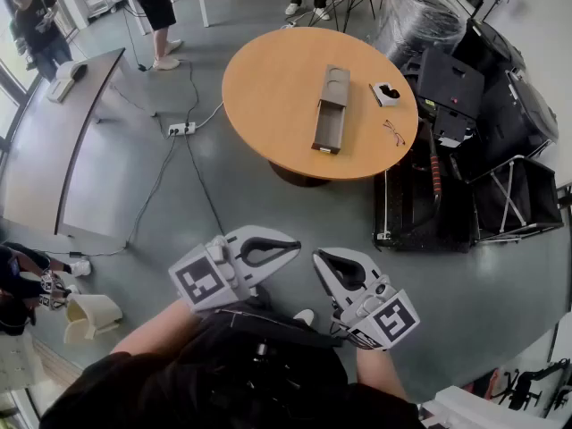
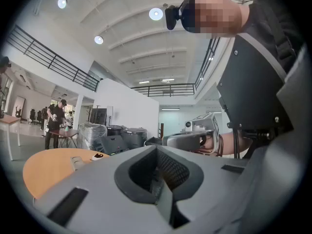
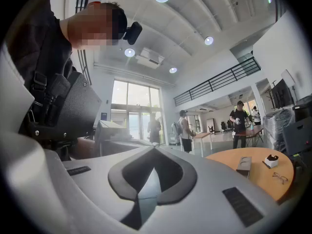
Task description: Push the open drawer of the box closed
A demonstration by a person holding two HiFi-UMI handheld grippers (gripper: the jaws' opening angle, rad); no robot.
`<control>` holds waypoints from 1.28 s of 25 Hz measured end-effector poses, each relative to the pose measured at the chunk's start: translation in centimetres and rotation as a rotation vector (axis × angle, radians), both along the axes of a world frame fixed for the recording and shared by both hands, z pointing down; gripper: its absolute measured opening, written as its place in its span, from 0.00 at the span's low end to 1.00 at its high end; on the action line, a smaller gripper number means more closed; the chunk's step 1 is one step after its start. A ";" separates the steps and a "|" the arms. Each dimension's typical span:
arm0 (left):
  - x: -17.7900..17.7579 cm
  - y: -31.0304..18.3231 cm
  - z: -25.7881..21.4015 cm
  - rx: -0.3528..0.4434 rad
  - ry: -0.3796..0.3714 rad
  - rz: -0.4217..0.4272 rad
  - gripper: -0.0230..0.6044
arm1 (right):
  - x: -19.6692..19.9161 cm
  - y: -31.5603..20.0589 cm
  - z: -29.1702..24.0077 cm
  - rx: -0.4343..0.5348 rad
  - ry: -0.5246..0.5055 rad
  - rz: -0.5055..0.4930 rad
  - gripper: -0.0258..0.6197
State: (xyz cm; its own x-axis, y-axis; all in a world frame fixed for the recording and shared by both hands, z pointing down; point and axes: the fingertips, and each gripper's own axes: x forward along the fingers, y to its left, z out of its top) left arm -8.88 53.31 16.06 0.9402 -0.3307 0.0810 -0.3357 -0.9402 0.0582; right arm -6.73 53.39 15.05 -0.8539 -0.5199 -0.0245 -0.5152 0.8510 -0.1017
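A grey box point(image 1: 336, 82) lies on the round wooden table point(image 1: 268, 88), far ahead of me. Its open drawer point(image 1: 329, 129) sticks out toward my side. Both grippers hang low in front of the person's body, well short of the table. My left gripper point(image 1: 297, 247) points right and is shut on nothing. My right gripper point(image 1: 316, 259) points up-left, also shut and empty, its tip close to the left one. In the left gripper view the jaws point(image 2: 156, 148) meet, with the table point(image 2: 46, 167) far off. The right gripper view shows closed jaws point(image 3: 155, 148) and the box point(image 3: 243, 165).
A small white object point(image 1: 386, 93) and a pair of glasses point(image 1: 393, 132) lie on the table right of the box. Black cases and bins point(image 1: 465, 123) crowd the table's right side. A power strip point(image 1: 181, 129) with cables lies on the floor. People stand at the back.
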 end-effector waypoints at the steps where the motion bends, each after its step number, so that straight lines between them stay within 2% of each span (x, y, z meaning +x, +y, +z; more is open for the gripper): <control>1: -0.6 -0.4 0.1 -0.003 0.000 0.002 0.09 | -0.6 -0.5 0.1 0.000 -0.003 0.005 0.04; 11: -5.6 -3.6 0.9 -0.001 0.003 0.076 0.09 | -6.1 -3.6 1.4 -0.023 -0.008 0.079 0.04; 17: -7.1 -4.3 1.6 -0.010 0.005 0.110 0.09 | -7.6 -4.3 2.3 -0.033 -0.007 0.128 0.04; 25: -7.2 -4.9 2.2 -0.024 0.024 0.119 0.09 | -7.8 -5.0 2.8 -0.042 0.004 0.139 0.04; 32: -5.1 -7.4 2.6 -0.017 0.026 0.065 0.09 | -5.4 -7.4 3.6 -0.043 0.006 0.110 0.04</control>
State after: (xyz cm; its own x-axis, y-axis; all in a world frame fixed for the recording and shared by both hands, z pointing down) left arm -14.03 45.90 18.70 0.9617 -0.2673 0.0610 -0.2718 -0.9589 0.0820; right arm -12.17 46.01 18.67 -0.7919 -0.6106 0.0048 -0.6057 0.7845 -0.1332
